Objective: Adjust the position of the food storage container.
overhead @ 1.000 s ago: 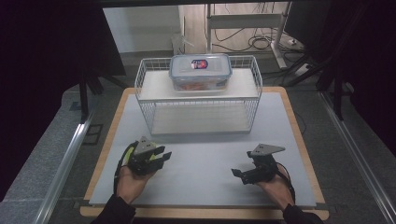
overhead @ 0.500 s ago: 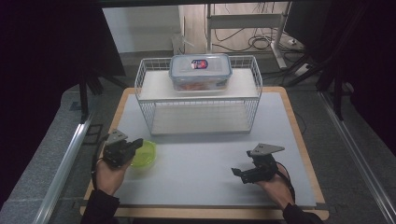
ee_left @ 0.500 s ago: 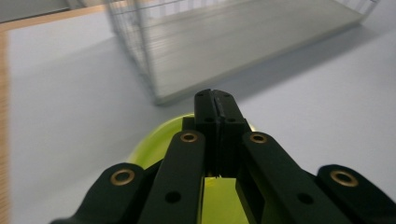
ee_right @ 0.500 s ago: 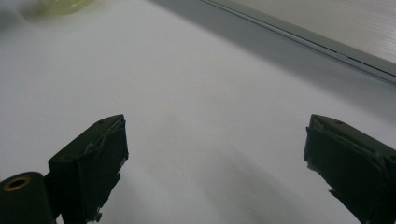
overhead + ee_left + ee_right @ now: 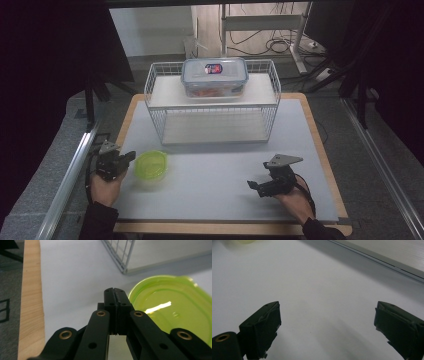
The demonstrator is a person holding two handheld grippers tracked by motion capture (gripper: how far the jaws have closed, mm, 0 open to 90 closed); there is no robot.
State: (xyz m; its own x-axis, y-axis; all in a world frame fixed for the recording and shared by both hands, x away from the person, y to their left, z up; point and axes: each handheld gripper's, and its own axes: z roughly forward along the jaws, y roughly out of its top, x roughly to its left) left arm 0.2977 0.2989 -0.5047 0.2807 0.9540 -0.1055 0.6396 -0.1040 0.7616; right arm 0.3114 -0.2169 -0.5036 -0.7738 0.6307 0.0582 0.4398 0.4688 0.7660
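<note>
A lime-green plastic container sits on the white table mat at the front left. My left gripper is just left of it, jaws pressed together with nothing between them. In the left gripper view the shut gripper points past the container, whose rim lies close on the right and apart from the jaws. My right gripper rests at the front right with jaws wide open. In the right gripper view, bare mat lies between the gripper's fingers.
A white wire rack stands at the back middle of the table, its corner ahead of the left gripper. A clear lidded box with a blue rim sits on its top shelf. The table's wooden edge runs along the left.
The left hand and its gripper have moved left off the green container, which now lies uncovered on the mat. The right gripper has stayed put.
</note>
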